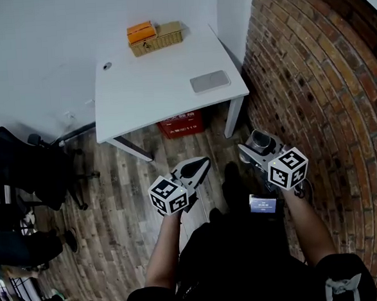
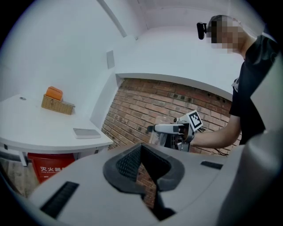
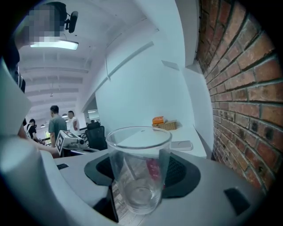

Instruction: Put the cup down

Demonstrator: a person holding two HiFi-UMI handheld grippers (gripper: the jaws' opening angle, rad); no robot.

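Clear cup [image 3: 139, 167] sits upright, clamped in the right gripper [image 1: 258, 149], well short of the white table [image 1: 152, 85]. Left gripper [image 2: 146, 172] is closed on nothing. Carrying stage, I'd say; next, reach over the tabletop, lower, release.

I see my left gripper [image 2: 142, 170] with its fingers [image 2: 126, 163] together and empty, while beyond their tips, slightly right, the right gripper [image 2: 162, 129] clasps a clear cup [image 2: 157, 135].
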